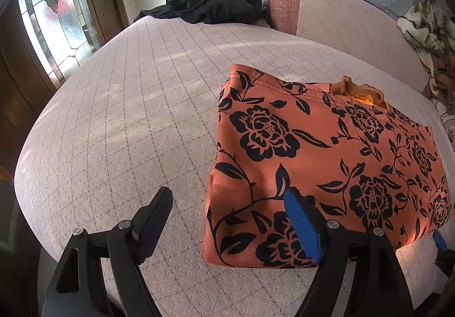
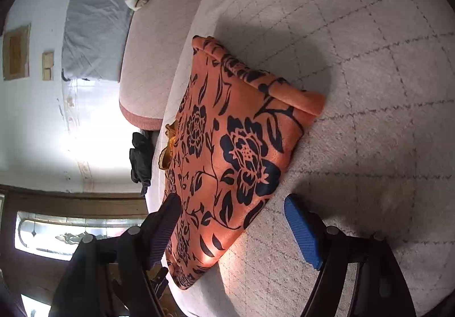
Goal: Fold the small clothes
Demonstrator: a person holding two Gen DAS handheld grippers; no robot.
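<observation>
- The left gripper (image 1: 227,211) is held with its jaws wide apart and nothing between them; its blue pad sits over the near left corner of the folded orange floral garment (image 1: 321,163), and its black finger is over bare cushion.
- The right gripper (image 2: 233,220) is likewise spread apart and empty, straddling the near edge of the same garment (image 2: 227,152).
- The garment is seen lying flat as a folded, roughly rectangular packet on the quilted pink cushion (image 1: 128,123), to the right of and ahead of the left gripper, with its rolled fold edge on the far side in the right wrist view.
- Neither gripper is clearly nearer; both are judged close enough to take a near corner, so a further fold would likely be carried away from the person, across the packet.
- A yellow-brown scrap of cloth (image 1: 358,89) is seen peeking from the far edge of the packet.
- Farther off, a black garment (image 1: 210,5) is heaped at the cushion's far edge beside a padded armrest (image 1: 284,1).
- A patterned blanket (image 1: 426,41) is bunched at the right.
- A leaded glass door (image 1: 54,18) and a bright white wall close the room.
</observation>
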